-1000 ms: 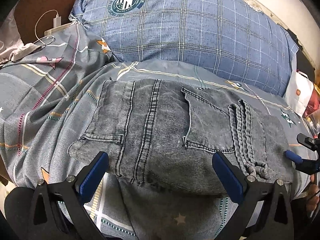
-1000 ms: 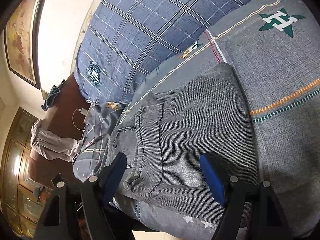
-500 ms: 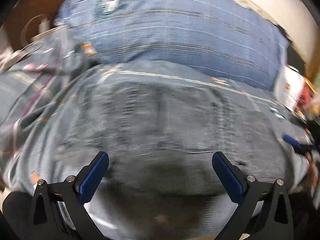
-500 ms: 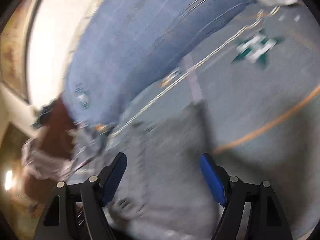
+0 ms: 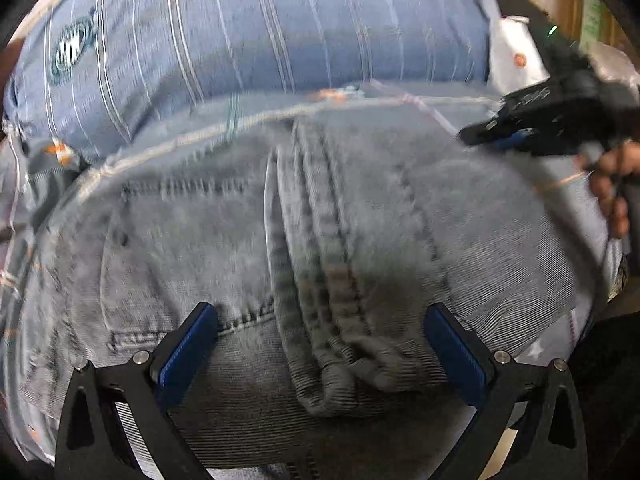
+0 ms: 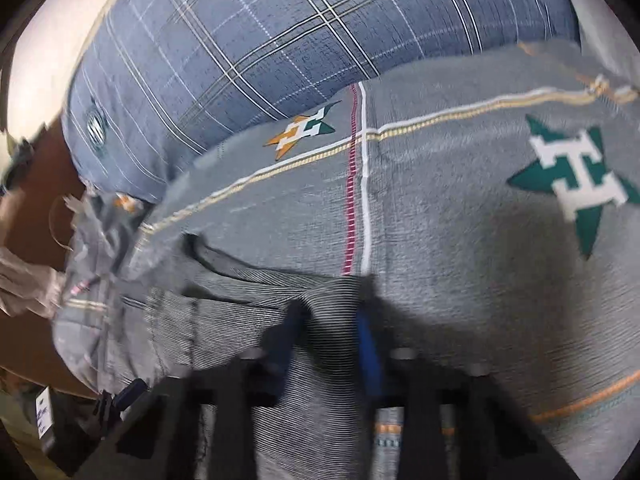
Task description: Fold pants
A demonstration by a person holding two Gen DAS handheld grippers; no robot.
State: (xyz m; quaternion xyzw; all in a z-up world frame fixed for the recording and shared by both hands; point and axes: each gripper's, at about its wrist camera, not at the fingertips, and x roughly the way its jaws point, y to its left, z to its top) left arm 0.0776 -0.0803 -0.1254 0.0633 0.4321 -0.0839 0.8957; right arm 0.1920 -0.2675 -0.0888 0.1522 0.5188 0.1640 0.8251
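Note:
Grey denim pants (image 5: 320, 248) lie folded on a grey patterned bedsheet (image 6: 460, 208). In the left wrist view my left gripper (image 5: 320, 344) is open, its blue pads on either side of the bunched waistband and drawstring (image 5: 336, 376) at the near edge. My right gripper (image 6: 328, 340) has its pads close together on a raised fold of the pants (image 6: 256, 300) at their right edge. It also shows in the left wrist view (image 5: 508, 136), over the far right of the pants. Both views are motion-blurred.
A large blue plaid pillow (image 5: 260, 32) (image 6: 300, 32) lies behind the pants. A white bag (image 5: 512, 56) stands at the far right. A brown headboard with a cable (image 6: 36, 208) is at the left.
My left gripper has moved right along the near edge, over the drawstring. My right gripper has moved to the pants' right edge and closed from wide open onto a fold.

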